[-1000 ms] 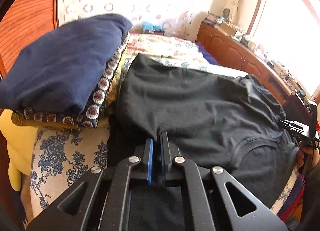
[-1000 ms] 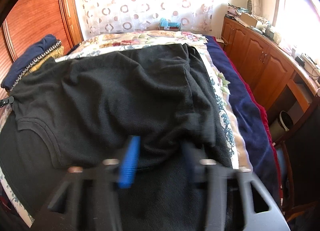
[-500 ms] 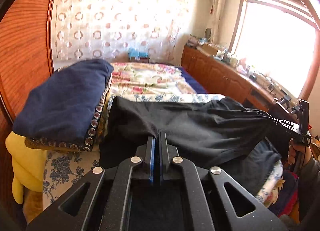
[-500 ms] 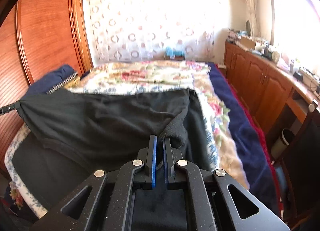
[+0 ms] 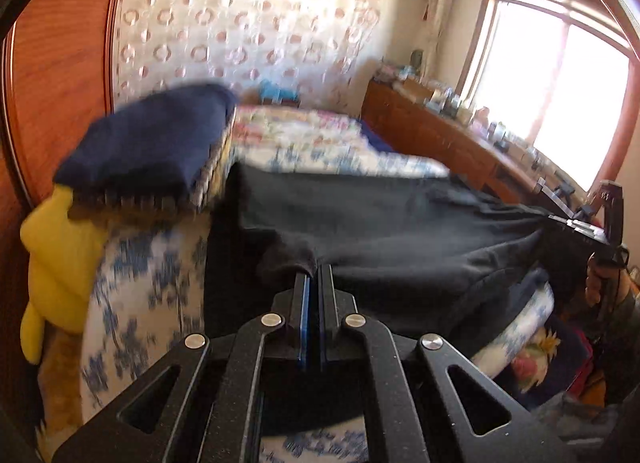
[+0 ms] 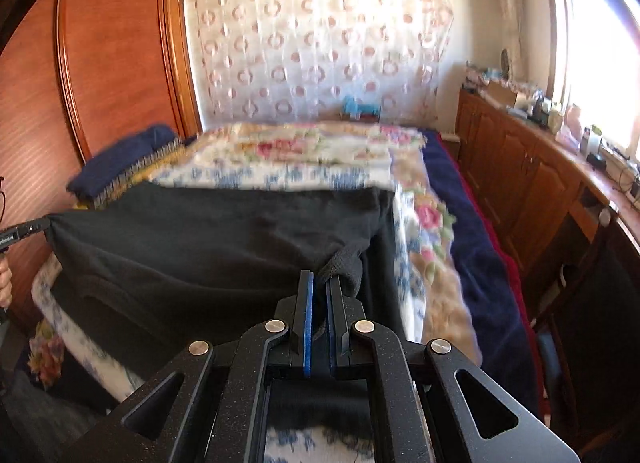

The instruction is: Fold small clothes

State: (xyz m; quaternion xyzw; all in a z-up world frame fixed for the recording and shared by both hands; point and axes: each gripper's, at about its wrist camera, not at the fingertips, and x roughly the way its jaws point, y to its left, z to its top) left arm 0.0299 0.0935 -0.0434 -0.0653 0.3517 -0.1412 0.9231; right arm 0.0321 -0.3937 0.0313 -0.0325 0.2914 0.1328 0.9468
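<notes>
No readable text, labels, brand names, numbers or signs appear in either wrist view. A few pale marks run along the side of the left gripper [image 6: 12, 238] at the left edge of the right wrist view, but they are too small and blurred to read.

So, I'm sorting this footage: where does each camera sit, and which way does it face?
Left wrist: on the left hand-held gripper, facing along the bed; shows its fingers clamping the black garment and the right hand-held gripper.
Right wrist: on the right gripper, same direction; its fingers grip the garment.
Shared: garment, floral bedspread, navy blanket.
</notes>
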